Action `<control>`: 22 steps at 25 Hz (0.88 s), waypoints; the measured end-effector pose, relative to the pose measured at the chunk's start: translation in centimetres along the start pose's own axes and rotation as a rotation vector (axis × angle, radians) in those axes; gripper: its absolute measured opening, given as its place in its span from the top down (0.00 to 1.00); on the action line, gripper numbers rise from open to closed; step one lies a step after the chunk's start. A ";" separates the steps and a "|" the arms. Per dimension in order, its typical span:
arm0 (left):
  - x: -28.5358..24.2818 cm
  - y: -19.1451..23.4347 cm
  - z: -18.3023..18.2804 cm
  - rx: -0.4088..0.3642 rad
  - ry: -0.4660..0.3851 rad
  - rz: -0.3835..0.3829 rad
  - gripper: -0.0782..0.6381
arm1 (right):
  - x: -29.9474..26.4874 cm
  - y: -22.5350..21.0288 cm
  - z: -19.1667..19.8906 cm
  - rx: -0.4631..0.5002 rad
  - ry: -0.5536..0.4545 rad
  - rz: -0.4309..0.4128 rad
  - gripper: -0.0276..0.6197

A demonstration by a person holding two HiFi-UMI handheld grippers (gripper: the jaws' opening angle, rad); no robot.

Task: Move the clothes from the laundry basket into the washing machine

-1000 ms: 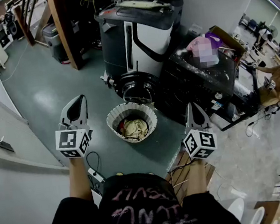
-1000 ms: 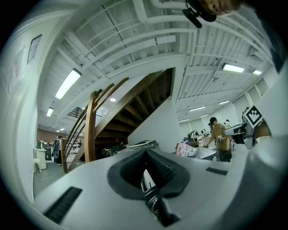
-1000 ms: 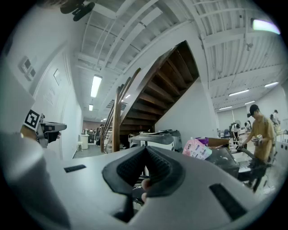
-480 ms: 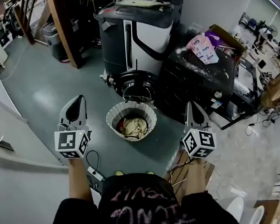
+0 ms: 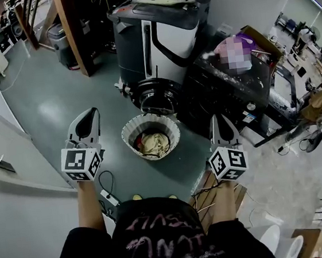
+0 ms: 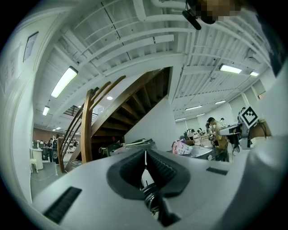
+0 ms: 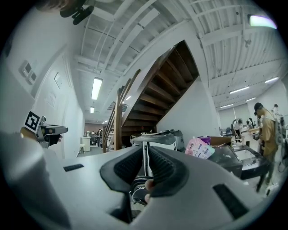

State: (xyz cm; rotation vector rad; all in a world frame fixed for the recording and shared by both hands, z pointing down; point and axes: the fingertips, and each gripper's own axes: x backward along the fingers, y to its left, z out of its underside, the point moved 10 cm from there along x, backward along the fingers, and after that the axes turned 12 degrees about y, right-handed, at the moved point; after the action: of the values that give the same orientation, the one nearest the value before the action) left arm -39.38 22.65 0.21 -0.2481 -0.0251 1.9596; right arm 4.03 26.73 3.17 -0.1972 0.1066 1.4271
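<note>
A round white laundry basket (image 5: 128, 136) stands on the floor with crumpled clothes (image 5: 151, 146) inside. Just behind it is the grey and white washing machine (image 5: 165, 35), its round door (image 5: 156, 100) low at the front. My left gripper (image 5: 93, 113) hangs level to the left of the basket, shut and empty (image 6: 145, 152). My right gripper (image 5: 218, 119) is to the basket's right. Its jaws have just been opening and stand a narrow slit apart, with nothing between them (image 7: 146, 152). Both grippers are well short of the clothes.
A black cabinet (image 5: 227, 98) with packets on top stands right of the machine. A wooden stair post (image 5: 72, 31) rises at the back left. Cables (image 5: 108, 200) and a wooden board (image 5: 209, 185) lie by my feet. A person (image 5: 319, 101) works at the far right.
Both grippers have kept their places beside the basket. The person at the far right has shifted a little.
</note>
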 end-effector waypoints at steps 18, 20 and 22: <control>-0.4 -0.7 0.6 0.003 0.022 0.083 0.46 | -0.1 -0.1 0.6 0.025 0.015 -0.048 0.41; -0.4 -0.7 0.6 0.007 0.020 0.087 0.45 | 0.0 -0.1 0.6 0.027 0.013 -0.050 0.40; -0.5 -0.7 0.6 0.010 0.019 0.090 0.45 | 0.0 -0.1 0.5 0.027 0.012 -0.054 0.39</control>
State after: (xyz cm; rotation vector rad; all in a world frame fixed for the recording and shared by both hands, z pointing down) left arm -38.68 22.53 0.97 -0.2657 0.0086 2.0465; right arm 4.11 26.81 3.72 -0.1851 0.1291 1.3703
